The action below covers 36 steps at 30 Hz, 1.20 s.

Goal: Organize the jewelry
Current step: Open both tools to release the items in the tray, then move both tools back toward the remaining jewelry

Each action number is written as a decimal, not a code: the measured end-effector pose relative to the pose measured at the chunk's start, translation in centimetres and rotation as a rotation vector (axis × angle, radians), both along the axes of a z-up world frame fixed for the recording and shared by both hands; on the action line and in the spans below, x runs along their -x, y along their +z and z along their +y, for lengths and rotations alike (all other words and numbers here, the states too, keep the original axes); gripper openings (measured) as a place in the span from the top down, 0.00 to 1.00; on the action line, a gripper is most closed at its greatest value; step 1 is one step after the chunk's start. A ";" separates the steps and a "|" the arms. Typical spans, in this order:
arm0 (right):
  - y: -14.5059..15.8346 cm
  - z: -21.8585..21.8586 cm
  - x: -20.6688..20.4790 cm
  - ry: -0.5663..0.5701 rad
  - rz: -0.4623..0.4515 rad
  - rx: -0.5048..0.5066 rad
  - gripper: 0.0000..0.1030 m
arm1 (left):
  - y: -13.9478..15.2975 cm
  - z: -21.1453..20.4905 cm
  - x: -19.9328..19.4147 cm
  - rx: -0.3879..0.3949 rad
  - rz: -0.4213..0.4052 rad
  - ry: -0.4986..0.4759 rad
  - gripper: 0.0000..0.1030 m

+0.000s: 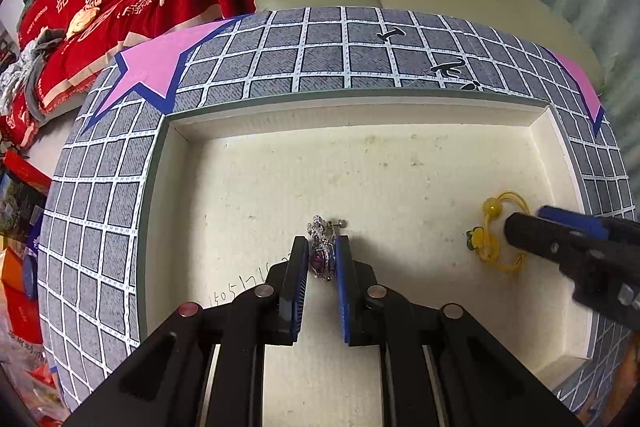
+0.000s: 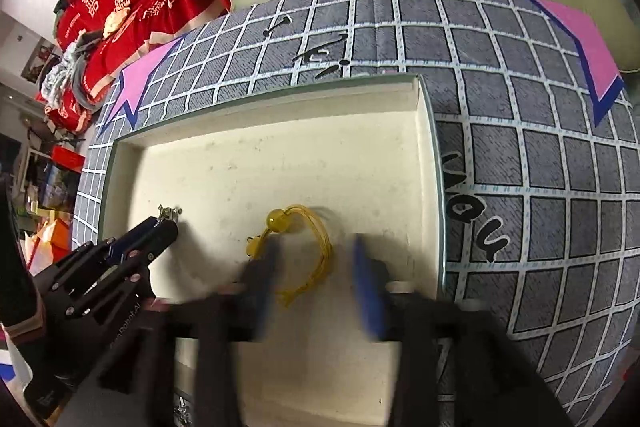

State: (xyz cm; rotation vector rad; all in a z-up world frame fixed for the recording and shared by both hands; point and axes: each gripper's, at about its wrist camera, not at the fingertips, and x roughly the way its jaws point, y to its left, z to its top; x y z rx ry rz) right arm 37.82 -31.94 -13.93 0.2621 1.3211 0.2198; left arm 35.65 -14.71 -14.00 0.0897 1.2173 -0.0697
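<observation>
With the left gripper (image 1: 320,259) clamped on the silver purple-stoned earring (image 1: 323,251) low over the shallow cream tray (image 1: 360,115), and the blurred right gripper (image 2: 312,279) open astride the yellow beaded cord bracelet (image 2: 304,247) at the tray's right, a thin pinch may drop the earring or snag the cord.

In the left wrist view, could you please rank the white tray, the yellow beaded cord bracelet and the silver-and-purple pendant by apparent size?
1. White shallow tray, by far the largest.
2. Yellow beaded cord bracelet.
3. Silver-and-purple pendant, partly hidden between the left gripper fingers, so slightly unsure.
</observation>
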 end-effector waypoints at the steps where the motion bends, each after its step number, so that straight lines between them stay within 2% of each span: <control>1: 0.2 0.0 0.0 -0.006 -0.008 -0.002 0.37 | 0.0 0.0 0.0 0.003 0.002 0.001 0.78; 4: 0.9 -0.4 -0.1 -0.026 -0.025 -0.036 0.37 | 0.3 0.1 0.0 0.008 -0.001 -0.001 0.76; 5: 1.3 -0.6 -0.2 -0.036 -0.032 -0.052 0.37 | 0.3 0.1 0.0 0.009 -0.001 0.000 0.44; 6: 1.7 -0.8 -0.2 -0.046 -0.043 -0.062 0.37 | 0.6 0.2 0.0 0.008 -0.005 0.004 0.00; 8: 2.3 -1.0 -0.2 -0.059 -0.058 -0.074 0.37 | 1.7 0.3 0.4 -0.007 -0.067 0.025 0.00; 12: 3.6 -1.5 0.0 -0.083 -0.074 -0.094 0.36 | 2.9 0.3 0.3 0.009 -0.070 0.016 0.00; 14: 4.1 -1.7 0.3 -0.093 -0.077 -0.108 0.30 | 3.8 0.4 0.7 0.012 -0.091 0.010 0.00; 15: 4.5 -1.8 0.6 -0.101 -0.081 -0.119 0.20 | 4.1 0.6 0.9 0.014 -0.099 0.006 0.00; 18: 5.4 -2.2 1.6 -0.121 -0.092 -0.140 0.19 | 5.5 1.1 1.9 0.025 -0.113 -0.018 0.00; 20: 6.0 -2.4 2.3 -0.138 -0.094 -0.156 0.10 | 6.0 1.8 2.6 0.040 -0.101 -0.023 0.00; 21: 6.4 -2.7 2.8 -0.151 -0.099 -0.169 0.01 | 6.4 2.2 3.1 0.048 -0.095 -0.023 0.00; 27: 8.5 -3.4 6.0 -0.186 -0.145 -0.183 0.00 | 7.7 3.9 6.8 0.048 -0.088 -0.027 0.00; 33: 10.2 -2.9 9.5 -0.176 -0.167 -0.132 0.00 | 8.2 5.1 12.0 0.017 -0.077 -0.065 0.00; 36: 10.8 -2.7 11.5 -0.169 -0.160 -0.107 0.00 | 8.4 5.8 15.0 0.029 -0.069 -0.073 0.00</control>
